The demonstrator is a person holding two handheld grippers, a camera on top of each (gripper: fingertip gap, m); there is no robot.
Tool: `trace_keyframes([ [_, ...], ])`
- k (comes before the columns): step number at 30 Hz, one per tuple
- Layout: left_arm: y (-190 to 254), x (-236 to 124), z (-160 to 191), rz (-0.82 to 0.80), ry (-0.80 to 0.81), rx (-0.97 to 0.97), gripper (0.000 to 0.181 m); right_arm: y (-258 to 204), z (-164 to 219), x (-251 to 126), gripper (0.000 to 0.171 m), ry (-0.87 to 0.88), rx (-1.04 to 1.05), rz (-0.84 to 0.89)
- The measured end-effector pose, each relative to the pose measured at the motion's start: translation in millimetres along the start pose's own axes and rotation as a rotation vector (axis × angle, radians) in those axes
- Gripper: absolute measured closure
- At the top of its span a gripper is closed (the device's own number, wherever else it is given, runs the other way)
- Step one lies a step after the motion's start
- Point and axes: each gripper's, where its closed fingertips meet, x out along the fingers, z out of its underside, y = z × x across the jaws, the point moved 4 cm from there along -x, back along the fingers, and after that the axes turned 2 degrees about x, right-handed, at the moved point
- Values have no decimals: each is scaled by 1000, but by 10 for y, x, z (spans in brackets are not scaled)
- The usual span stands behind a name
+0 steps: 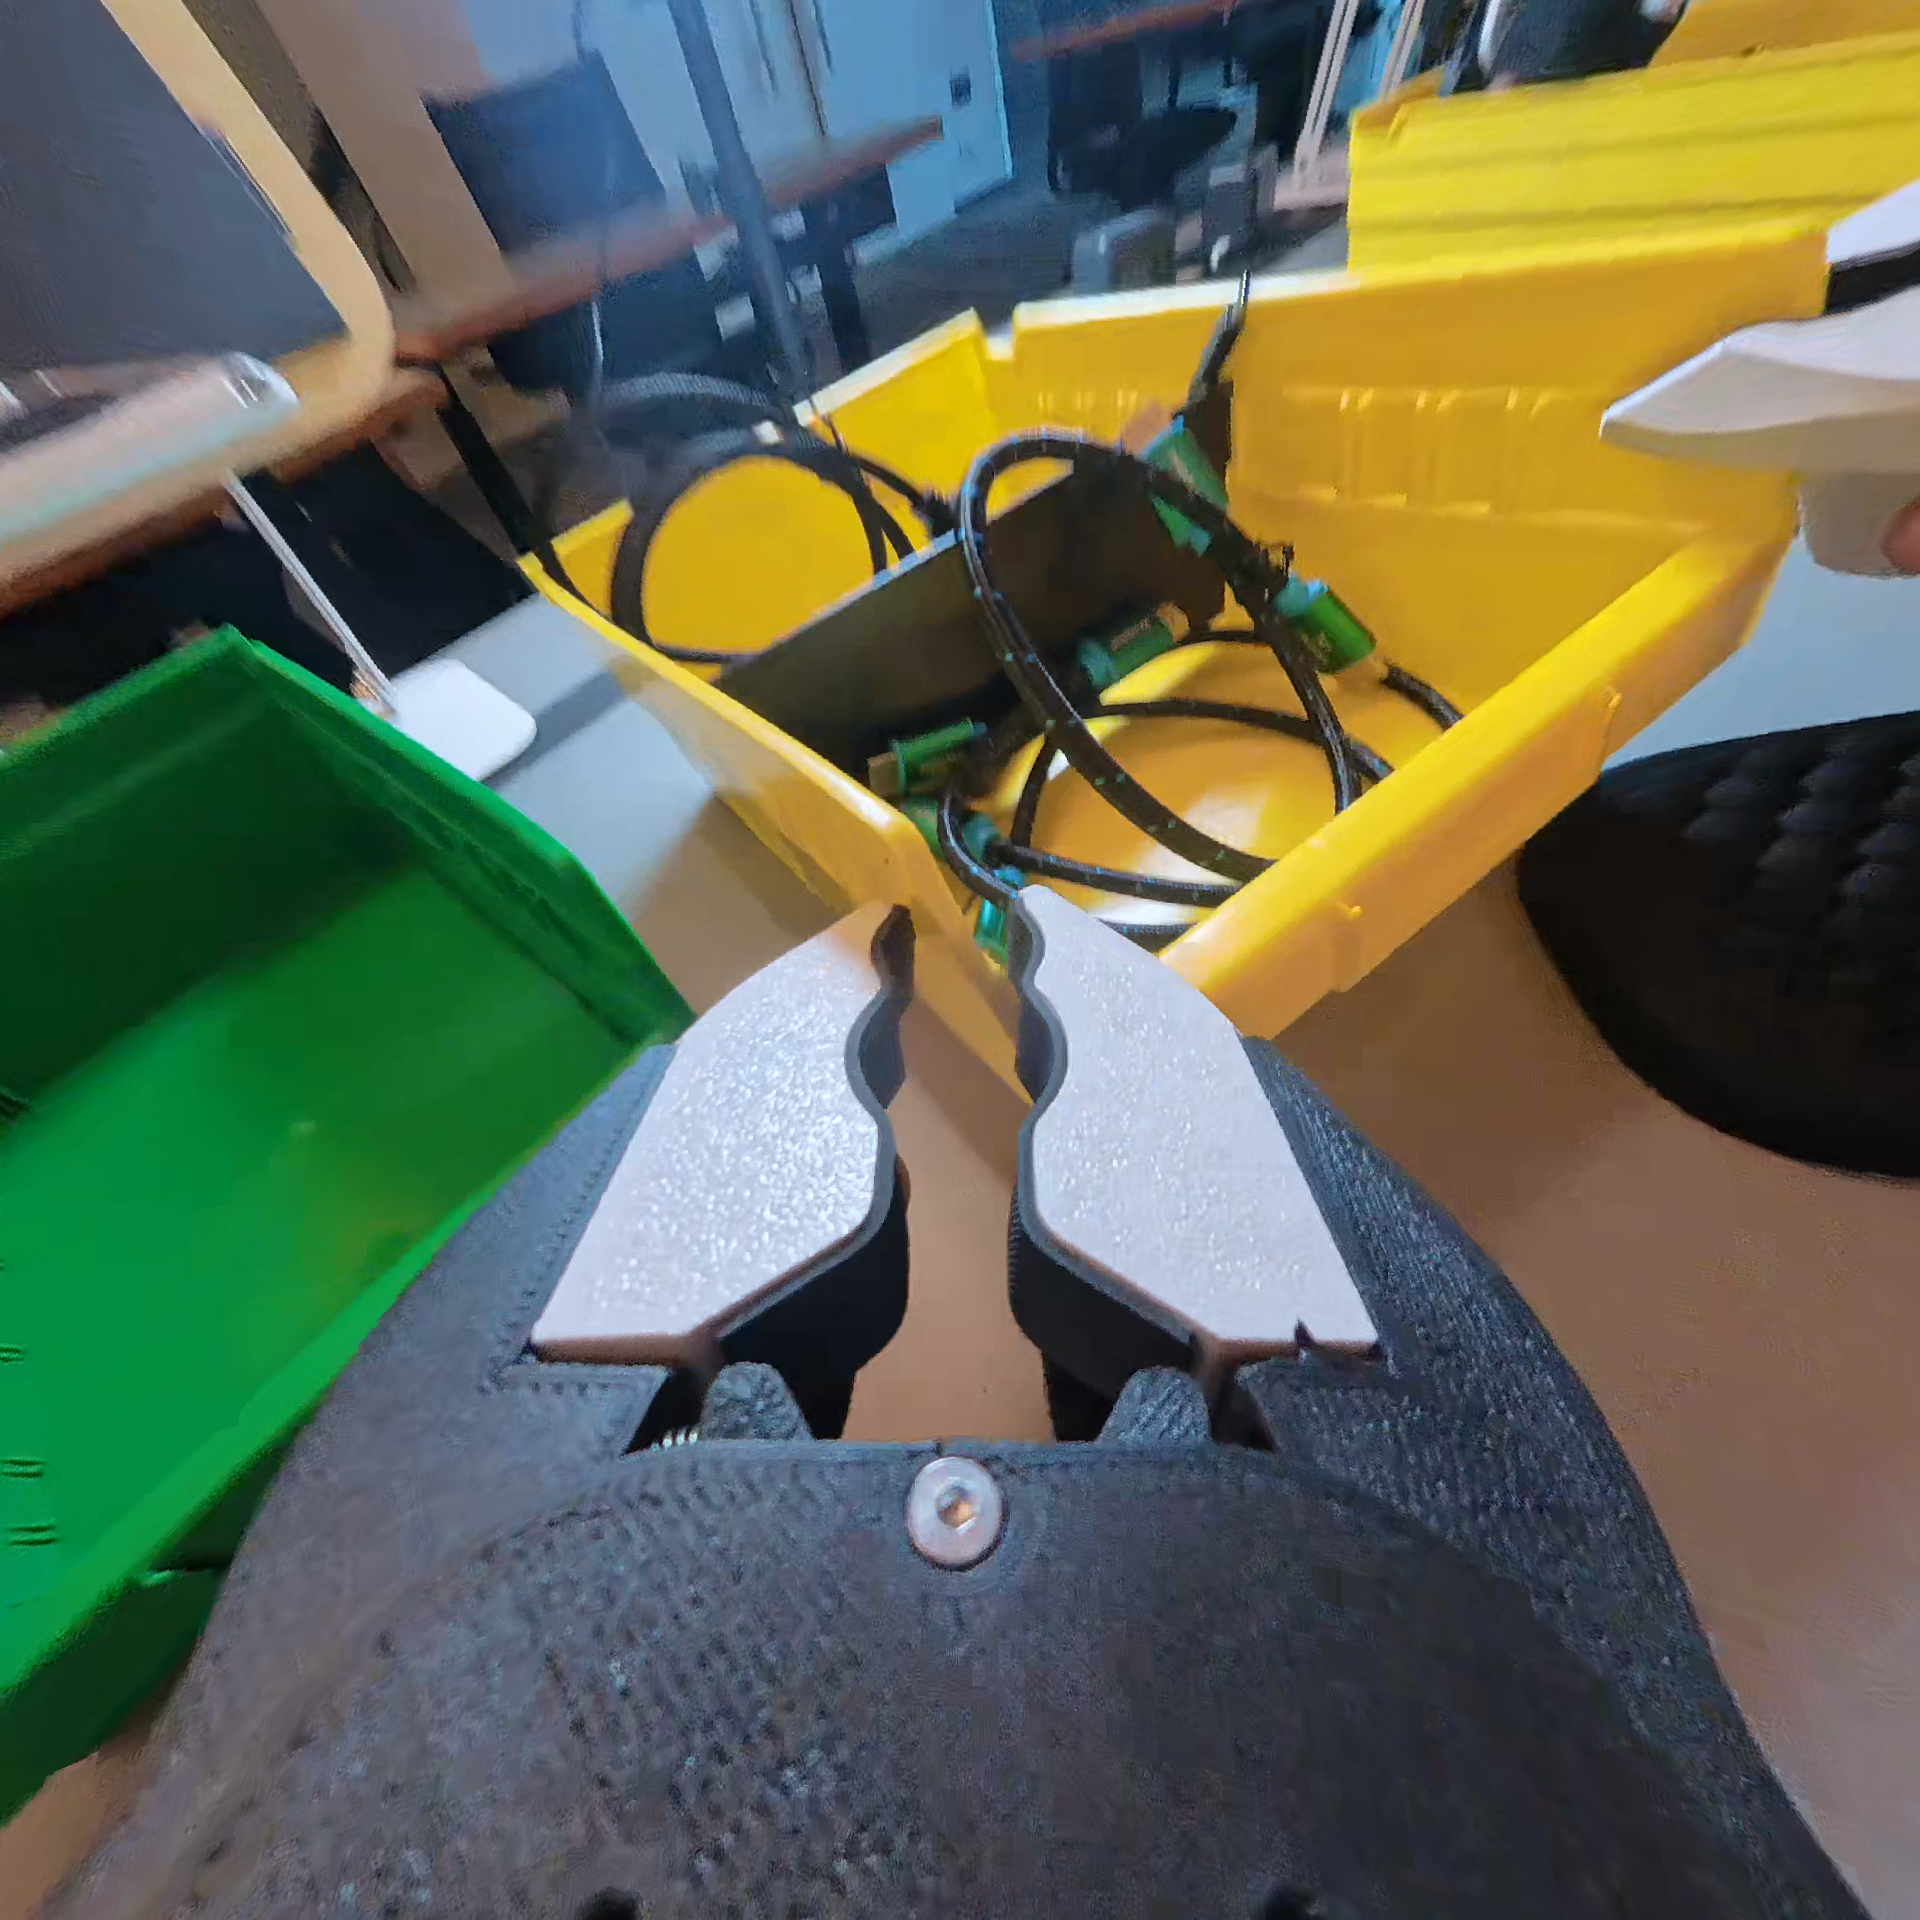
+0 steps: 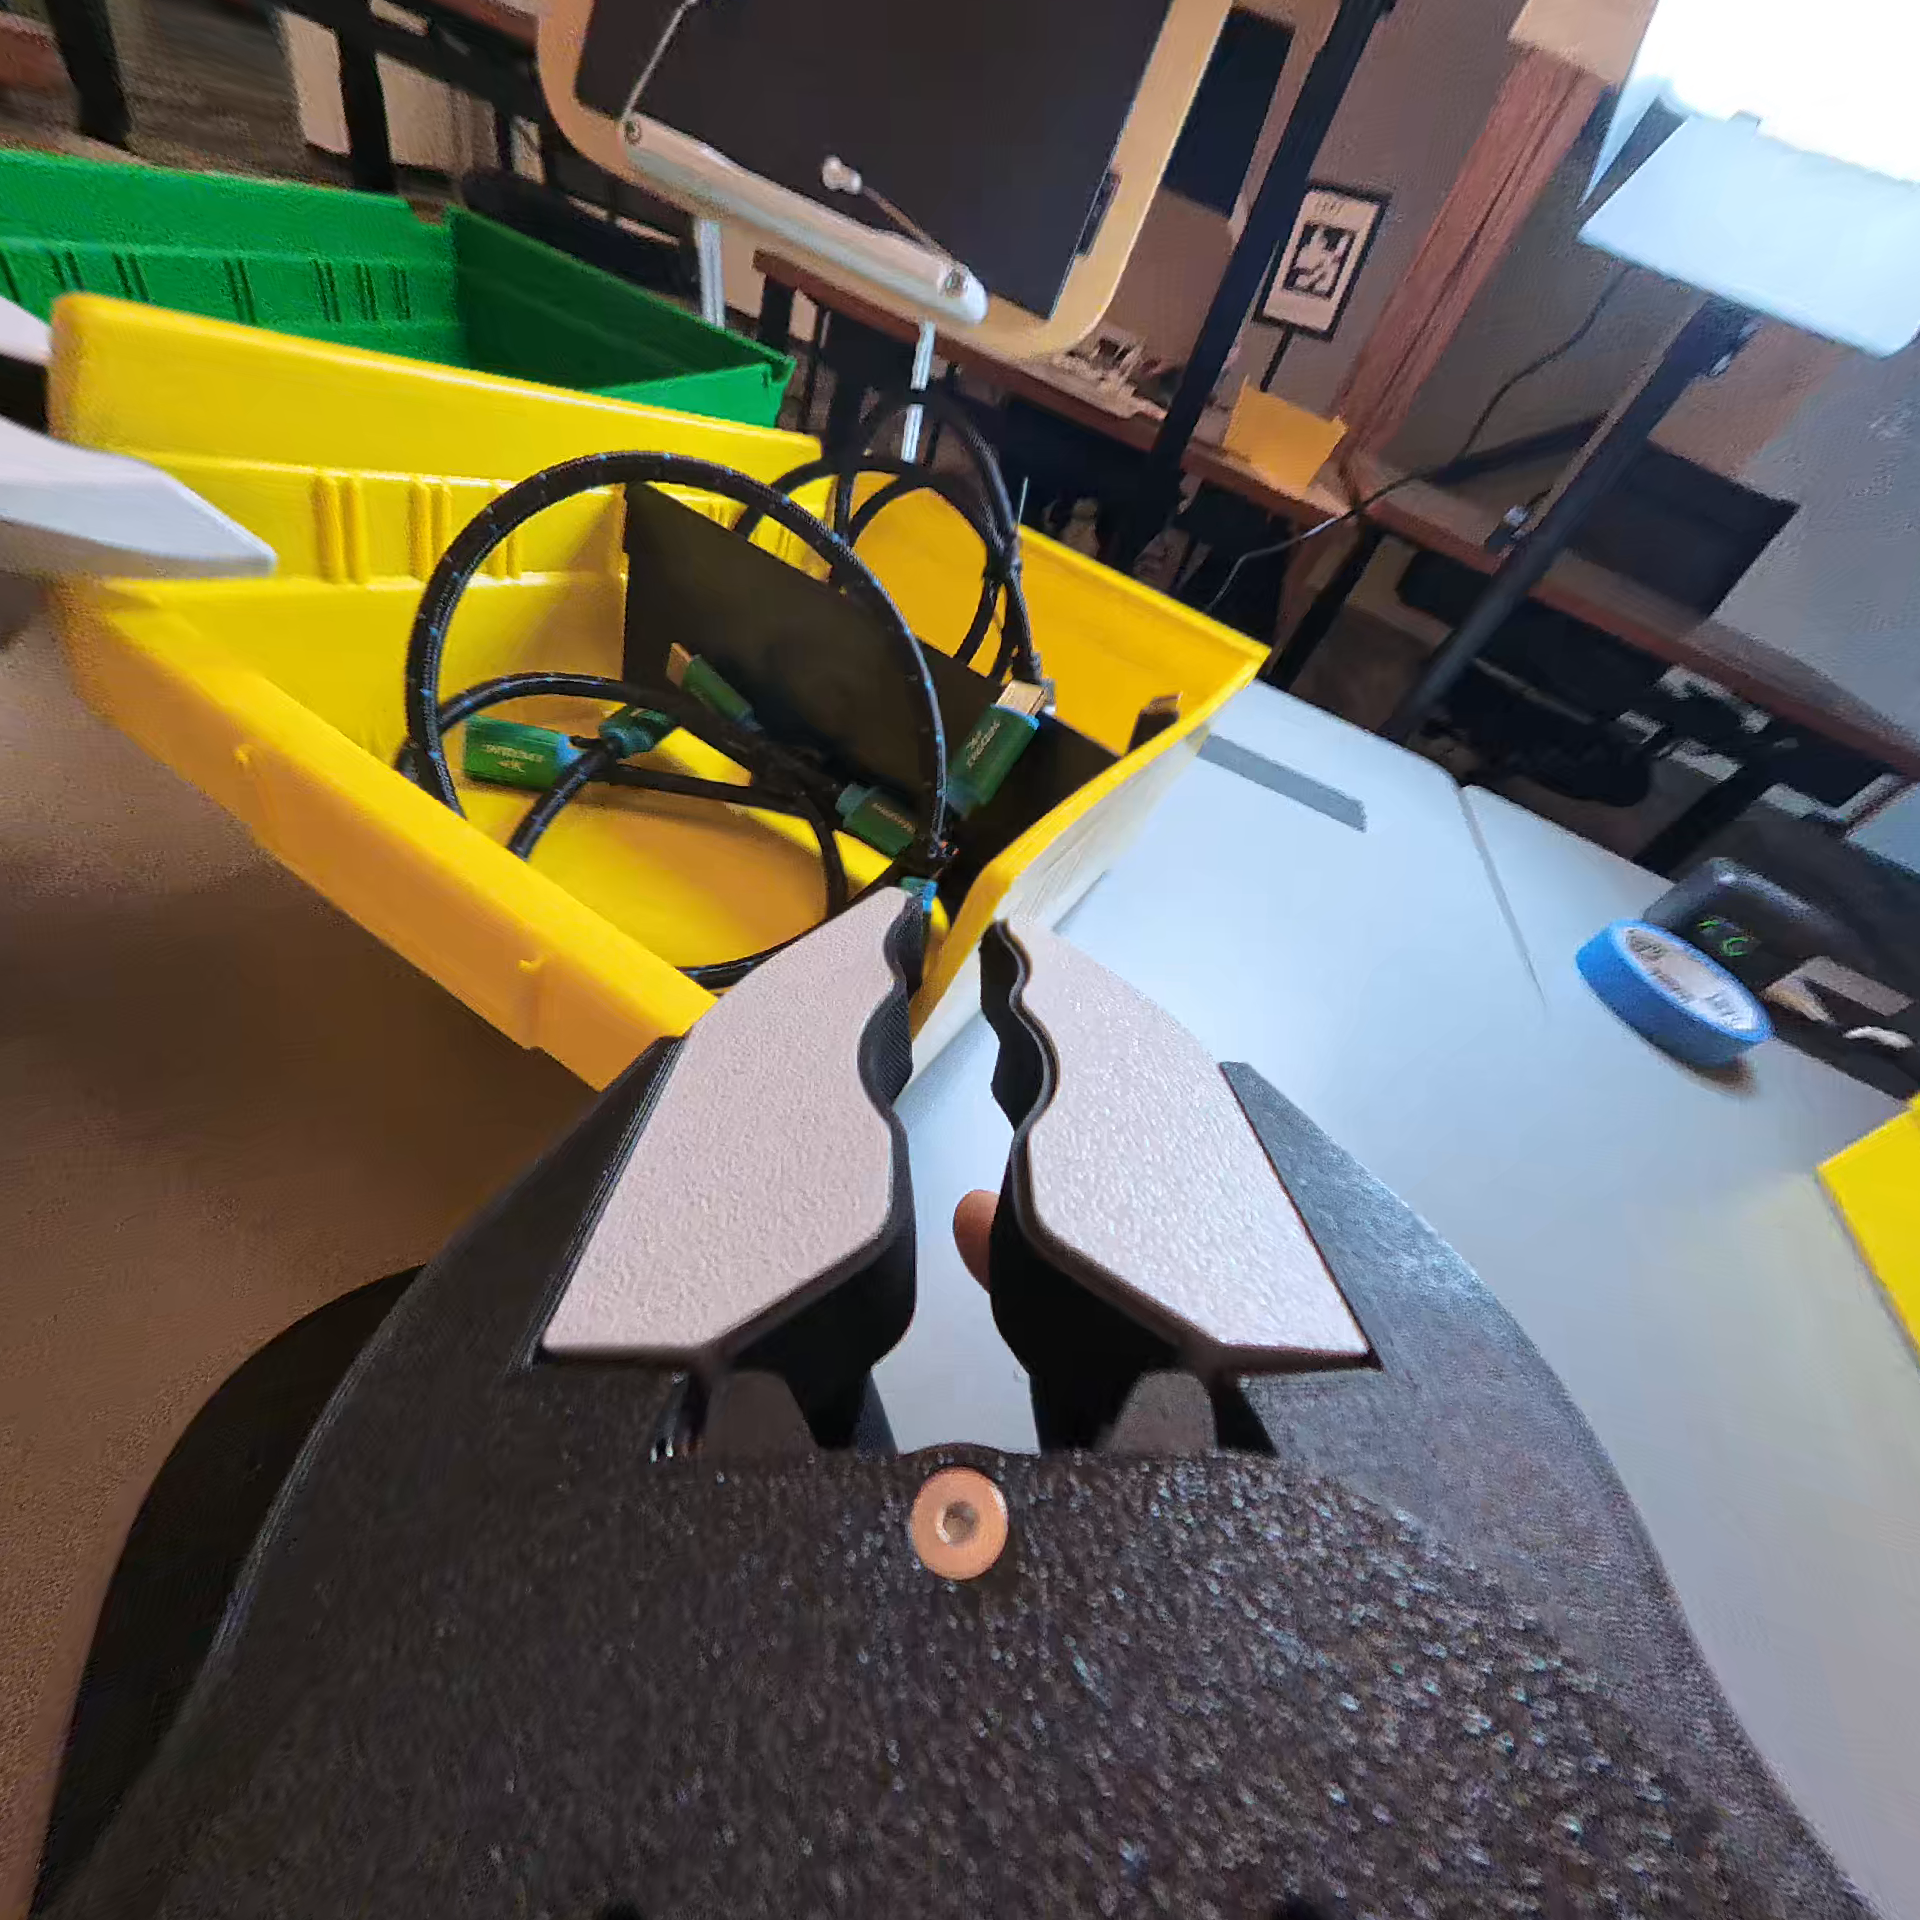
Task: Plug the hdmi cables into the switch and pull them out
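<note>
Several black braided HDMI cables (image 1: pixel 1132 862) with green plugs (image 1: pixel 1325 613) lie coiled in a yellow bin (image 1: pixel 1403 862). A flat black panel (image 1: pixel 935 623) stands tilted among them; I cannot tell if it is the switch. My left gripper (image 1: pixel 961 920) is slightly open and empty, its tips at the bin's near corner. In the right wrist view the cables (image 2: pixel 416 634), plugs (image 2: pixel 509 753) and panel (image 2: pixel 769 634) show in the same bin (image 2: pixel 364 821). My right gripper (image 2: pixel 951 930) is slightly open and empty, at the bin's near right corner.
A green bin (image 1: pixel 260 1039) sits left of the yellow one and shows behind it in the right wrist view (image 2: pixel 582 301). A black round textured object (image 1: pixel 1745 935) lies to the right. A blue tape roll (image 2: pixel 1673 992) rests on the white tabletop. A screen on a stand (image 2: pixel 883 135) rises behind the bins. Left tips to right tips: about 20 cm.
</note>
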Motion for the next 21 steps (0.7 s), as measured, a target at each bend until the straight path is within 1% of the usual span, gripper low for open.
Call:
trace_keyframes([
  [2, 22, -194, -177, -33, 70, 46, 165, -57, -98, -136, 162, 47, -54, 39],
  [4, 14, -408, -325, -30, 104, 60, 166, -117, -272, -253, 161, 93, -96, 46],
  [9, -103, -942, -615, -97, 188, 108, 169, -295, -973, -572, 161, 293, -174, 55],
  [12, -211, -1250, -783, -144, 253, 126, 169, -434, -1327, -696, 162, 395, -197, 37],
  [17, -488, -1841, -940, -275, 293, 197, 171, -788, -1801, -657, 160, 530, -195, -50],
  [21, -786, -2345, -863, -396, 262, 234, 171, -1213, -2078, -412, 160, 607, -134, -193],
])
